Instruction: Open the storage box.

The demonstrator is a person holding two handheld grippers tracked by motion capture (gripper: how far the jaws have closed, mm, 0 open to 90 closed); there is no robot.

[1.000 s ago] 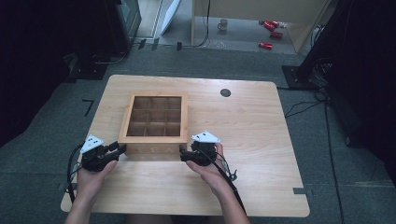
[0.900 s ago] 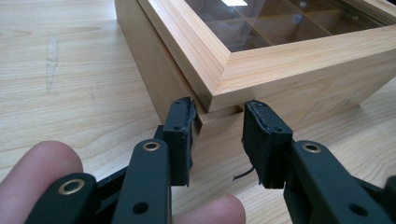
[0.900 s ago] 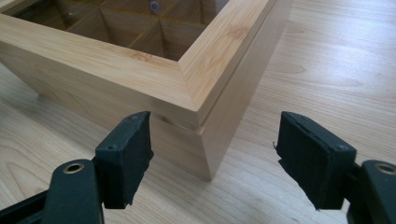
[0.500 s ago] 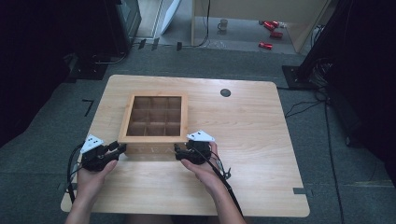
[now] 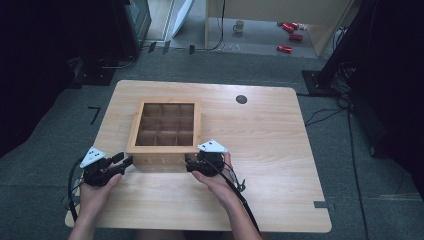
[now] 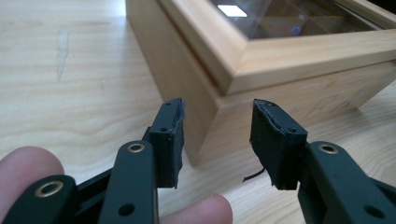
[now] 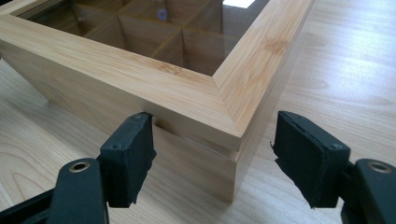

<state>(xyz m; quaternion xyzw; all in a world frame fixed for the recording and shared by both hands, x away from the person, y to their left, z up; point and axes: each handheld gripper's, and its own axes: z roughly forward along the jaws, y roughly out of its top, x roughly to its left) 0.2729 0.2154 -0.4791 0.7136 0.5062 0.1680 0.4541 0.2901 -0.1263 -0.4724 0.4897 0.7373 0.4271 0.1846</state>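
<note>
A square wooden box with a glass lid over a grid of compartments sits left of centre on the table. My left gripper is at the box's near left corner; in the left gripper view it is open, its pads either side of that corner of the box, apart from it. My right gripper is at the near right corner. In the right gripper view it is open and straddles the corner of the box, with its left pad close under the lid's front edge.
The light wooden table has a black round grommet at the back right. Cables trail from both grippers over the table's near edge. Red cans and a mug lie on the floor beyond the table.
My right gripper has slid left, up to the box's near right corner. The left gripper has hardly moved, and the box stays where it was.
</note>
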